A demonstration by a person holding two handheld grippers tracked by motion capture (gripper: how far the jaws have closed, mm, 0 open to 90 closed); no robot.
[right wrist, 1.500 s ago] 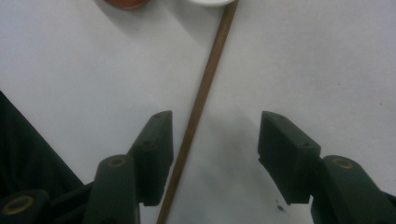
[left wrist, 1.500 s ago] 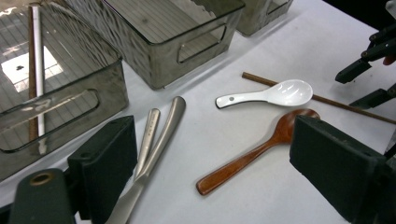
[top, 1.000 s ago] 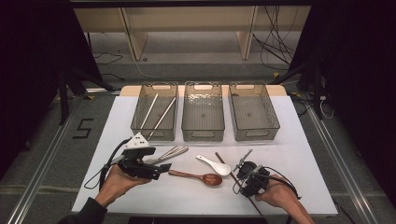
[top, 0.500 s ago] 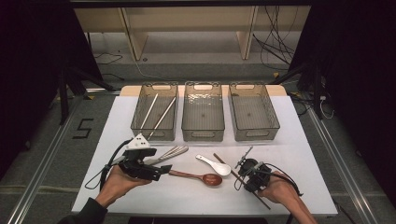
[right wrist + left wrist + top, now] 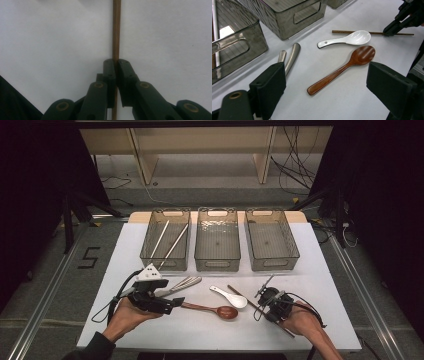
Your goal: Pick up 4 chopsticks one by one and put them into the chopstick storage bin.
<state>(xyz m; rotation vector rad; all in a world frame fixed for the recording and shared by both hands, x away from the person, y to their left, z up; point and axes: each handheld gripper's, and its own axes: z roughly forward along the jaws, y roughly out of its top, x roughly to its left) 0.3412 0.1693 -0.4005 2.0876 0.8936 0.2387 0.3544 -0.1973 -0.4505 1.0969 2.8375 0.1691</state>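
Observation:
A brown wooden chopstick [image 5: 116, 30] lies on the white table, and my right gripper [image 5: 116, 62] has just been closing and is now shut on it. From above, that gripper [image 5: 263, 301] sits at the front right, with the chopstick [image 5: 233, 289] running diagonally under it. My left gripper [image 5: 327, 82] stands open over the handle of a brown wooden spoon [image 5: 359, 56] without touching it. From above, the left gripper [image 5: 172, 302] is at the front left. A white ceramic spoon [image 5: 354, 38] lies just beyond the wooden one.
Three clear bins stand in a row at the back: the left bin [image 5: 165, 265] holds two pale chopsticks, the middle bin [image 5: 218, 265] and right bin [image 5: 274, 262] look bare. Metal utensil handles [image 5: 292, 53] lie by my left jaw.
The right hand has shifted slightly over the brown chopstick. The left hand and the spoons have stayed put.

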